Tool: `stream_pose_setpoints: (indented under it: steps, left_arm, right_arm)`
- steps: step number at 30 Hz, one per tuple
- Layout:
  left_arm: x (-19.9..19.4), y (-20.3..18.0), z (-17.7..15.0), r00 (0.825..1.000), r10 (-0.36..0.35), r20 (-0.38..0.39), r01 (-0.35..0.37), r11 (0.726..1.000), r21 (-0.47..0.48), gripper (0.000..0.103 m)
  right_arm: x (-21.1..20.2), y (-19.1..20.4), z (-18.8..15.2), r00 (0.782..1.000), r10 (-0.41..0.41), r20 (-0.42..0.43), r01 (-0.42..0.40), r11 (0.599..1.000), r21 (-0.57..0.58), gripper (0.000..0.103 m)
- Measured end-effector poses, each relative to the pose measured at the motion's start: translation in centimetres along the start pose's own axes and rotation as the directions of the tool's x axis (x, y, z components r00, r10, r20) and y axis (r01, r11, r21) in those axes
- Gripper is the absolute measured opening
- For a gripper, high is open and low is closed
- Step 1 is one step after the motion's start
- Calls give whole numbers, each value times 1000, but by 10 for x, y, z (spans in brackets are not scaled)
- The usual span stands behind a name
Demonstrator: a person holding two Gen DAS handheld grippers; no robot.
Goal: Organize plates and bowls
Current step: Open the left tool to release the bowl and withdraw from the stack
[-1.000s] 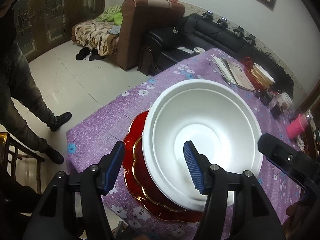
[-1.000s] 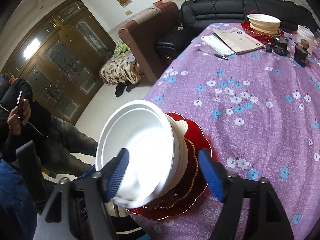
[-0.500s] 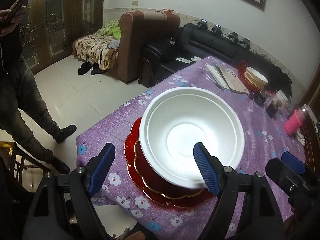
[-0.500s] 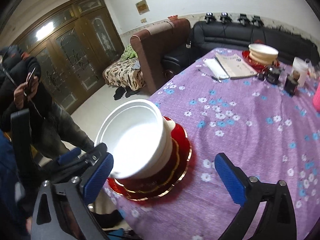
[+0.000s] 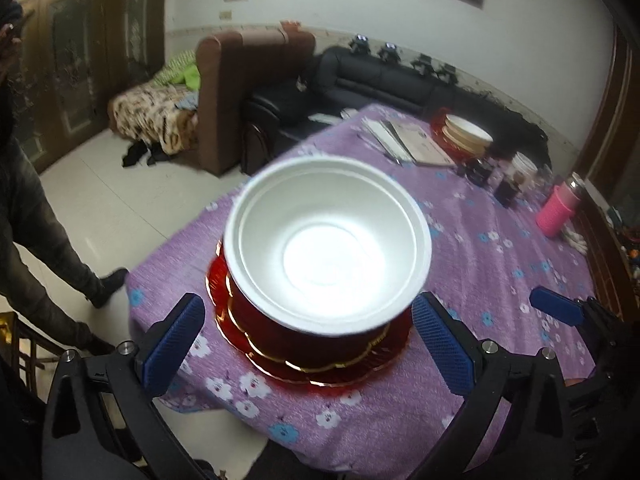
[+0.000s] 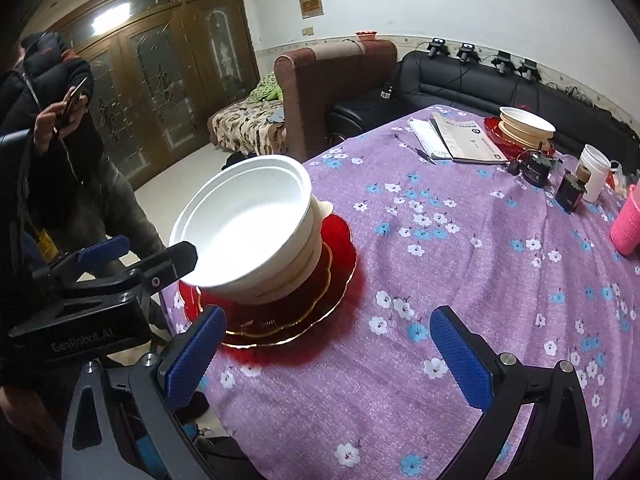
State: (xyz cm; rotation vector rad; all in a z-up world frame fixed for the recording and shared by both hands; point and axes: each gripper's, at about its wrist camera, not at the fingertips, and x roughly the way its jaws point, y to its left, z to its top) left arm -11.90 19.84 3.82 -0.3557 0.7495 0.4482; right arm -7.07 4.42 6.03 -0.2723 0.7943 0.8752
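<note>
The white bowl looked light, thin and crushable; best taken by its rim. Left gripper was opening around nothing; right gripper gaped, holding nothing.

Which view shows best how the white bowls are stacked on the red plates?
Right wrist. It sees the white bowls from the side: nested walls, a tilt, red plates beneath. Left wrist looks down into the top bowl; only its inside and the plates' rims show.
</note>
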Motion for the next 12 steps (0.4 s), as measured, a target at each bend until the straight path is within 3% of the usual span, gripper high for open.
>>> stream_pose_setpoints:
  steps: [12]
  left_arm:
    - [10, 1, -5, 1000, 21, -2, -21, 1000, -9, 103]
  right_arm:
    - [5, 1, -11, 1000, -5, -15, 4, 999, -51, 103]
